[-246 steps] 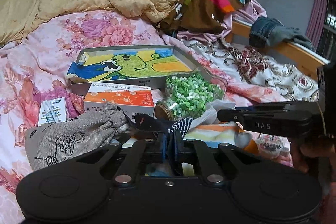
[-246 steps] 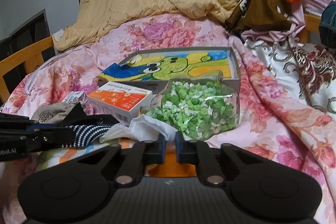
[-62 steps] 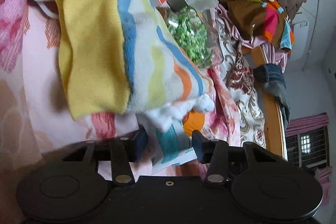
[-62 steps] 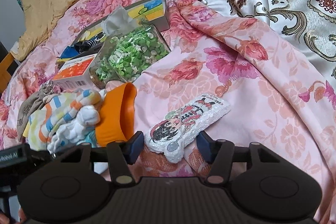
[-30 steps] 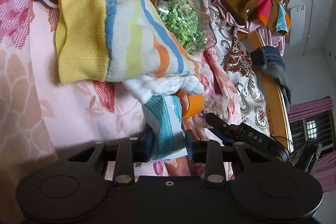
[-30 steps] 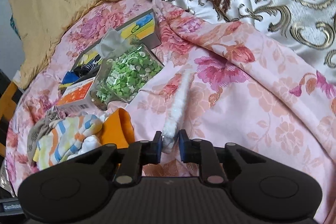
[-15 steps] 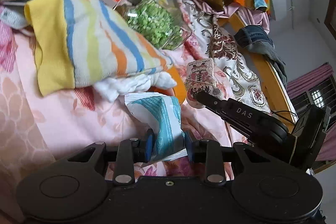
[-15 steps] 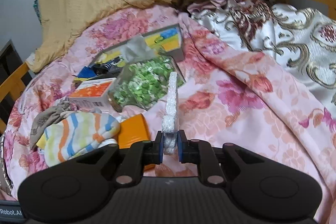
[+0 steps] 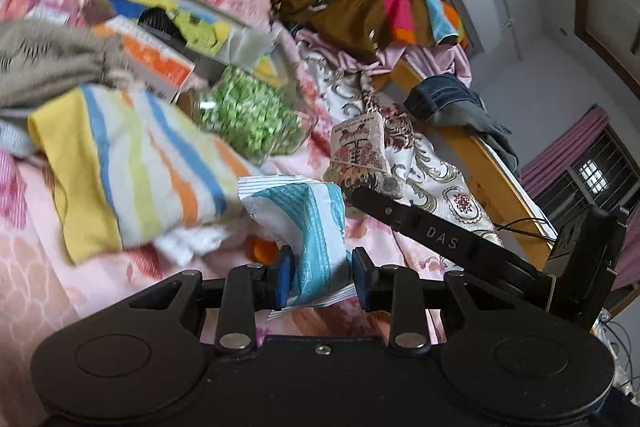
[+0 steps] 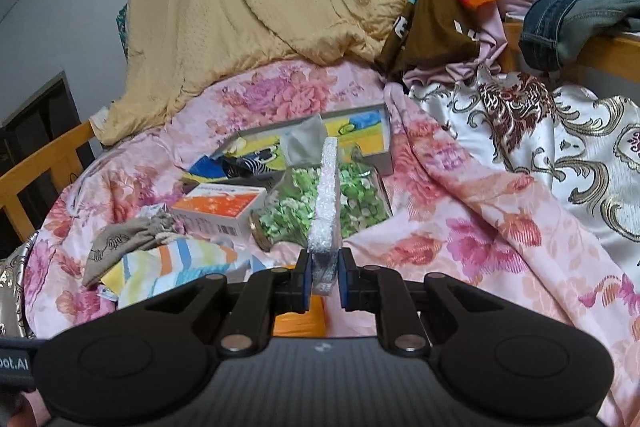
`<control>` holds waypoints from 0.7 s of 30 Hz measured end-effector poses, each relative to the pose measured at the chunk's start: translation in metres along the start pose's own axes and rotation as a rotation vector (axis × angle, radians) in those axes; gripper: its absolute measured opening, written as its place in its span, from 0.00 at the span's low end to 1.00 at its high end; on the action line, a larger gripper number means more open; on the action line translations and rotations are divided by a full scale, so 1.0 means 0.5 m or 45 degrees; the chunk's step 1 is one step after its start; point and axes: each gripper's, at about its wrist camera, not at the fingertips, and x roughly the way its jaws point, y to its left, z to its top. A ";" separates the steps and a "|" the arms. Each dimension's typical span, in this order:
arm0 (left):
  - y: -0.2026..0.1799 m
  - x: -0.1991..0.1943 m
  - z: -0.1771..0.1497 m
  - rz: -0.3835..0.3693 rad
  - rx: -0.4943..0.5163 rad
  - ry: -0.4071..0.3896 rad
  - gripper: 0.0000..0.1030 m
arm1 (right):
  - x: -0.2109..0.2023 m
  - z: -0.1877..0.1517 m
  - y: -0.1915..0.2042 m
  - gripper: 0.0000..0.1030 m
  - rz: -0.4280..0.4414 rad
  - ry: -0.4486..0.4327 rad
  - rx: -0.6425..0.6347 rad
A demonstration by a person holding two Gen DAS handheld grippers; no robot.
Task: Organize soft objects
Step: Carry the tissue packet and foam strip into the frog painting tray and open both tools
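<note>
My left claw (image 9: pixel 319 277) is pinching a crumpled white and teal packet (image 9: pixel 308 223), held clear of the bed (image 9: pixel 80 291); the blue pads (image 9: pixel 285 277) press into its lower part from both sides. My right claw (image 10: pixel 323 281) is closed on a flat white pouch (image 10: pixel 326 211) printed with cartoon figures. I see it edge-on and upright in the right wrist view, and face-on in the left wrist view (image 9: pixel 362 157), where it stands at the tip of the right claw's arm.

On the pink floral bedspread, I note a folded striped towel (image 9: pixel 132 163) with a white cloth (image 9: pixel 188 241) just beneath its near edge. An orange item (image 10: pixel 298 319) lies below the right claw, largely hidden. Behind the towel is a jar of green bits (image 10: pixel 320 203) lying on its side, touching an orange and white box (image 10: pixel 220 209). A grey drawstring bag (image 10: pixel 128 245) lies left of the towel. A shallow picture box (image 10: pixel 316 143) sits behind the jar, holding a black-and-white striped item (image 10: pixel 256 163).
</note>
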 end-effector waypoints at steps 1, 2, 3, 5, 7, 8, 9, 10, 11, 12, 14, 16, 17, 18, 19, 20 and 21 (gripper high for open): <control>-0.002 -0.002 0.003 0.002 0.013 -0.015 0.32 | -0.002 0.001 0.000 0.14 0.003 -0.008 0.003; -0.003 -0.003 0.007 0.005 0.024 -0.026 0.32 | -0.004 0.003 -0.001 0.14 0.004 -0.015 0.006; -0.004 -0.006 0.011 0.010 0.036 -0.040 0.32 | -0.005 0.004 -0.002 0.14 0.005 -0.020 0.010; -0.008 -0.007 0.023 0.023 0.062 -0.065 0.32 | -0.005 0.008 -0.002 0.14 0.007 -0.032 0.018; -0.011 -0.005 0.039 0.035 0.082 -0.087 0.32 | -0.004 0.015 -0.004 0.14 0.009 -0.050 0.023; -0.011 -0.004 0.048 0.041 0.089 -0.099 0.32 | -0.003 0.019 -0.004 0.14 0.009 -0.059 0.025; -0.011 -0.004 0.058 0.049 0.098 -0.115 0.32 | 0.001 0.024 -0.005 0.14 0.013 -0.069 0.027; -0.010 -0.002 0.068 0.054 0.105 -0.127 0.32 | 0.005 0.030 -0.006 0.14 0.018 -0.079 0.030; -0.010 0.000 0.080 0.062 0.114 -0.140 0.32 | 0.012 0.037 -0.006 0.14 0.024 -0.092 0.030; -0.009 0.004 0.092 0.070 0.121 -0.154 0.32 | 0.022 0.047 -0.005 0.14 0.028 -0.109 0.020; -0.006 0.012 0.120 0.090 0.131 -0.180 0.32 | 0.043 0.064 -0.002 0.14 0.035 -0.141 0.004; 0.000 0.026 0.155 0.105 0.132 -0.200 0.32 | 0.072 0.088 -0.001 0.14 0.049 -0.172 -0.012; 0.003 0.036 0.176 0.116 0.137 -0.213 0.32 | 0.087 0.099 -0.002 0.14 0.056 -0.186 -0.012; 0.005 0.046 0.194 0.124 0.143 -0.221 0.32 | 0.103 0.110 -0.003 0.14 0.066 -0.196 -0.007; 0.009 0.058 0.214 0.133 0.151 -0.228 0.32 | 0.120 0.121 -0.003 0.14 0.074 -0.207 -0.003; 0.013 0.072 0.238 0.144 0.162 -0.235 0.32 | 0.140 0.133 -0.004 0.14 0.079 -0.217 -0.003; 0.017 0.086 0.258 0.154 0.171 -0.240 0.32 | 0.159 0.144 -0.007 0.14 0.082 -0.222 -0.004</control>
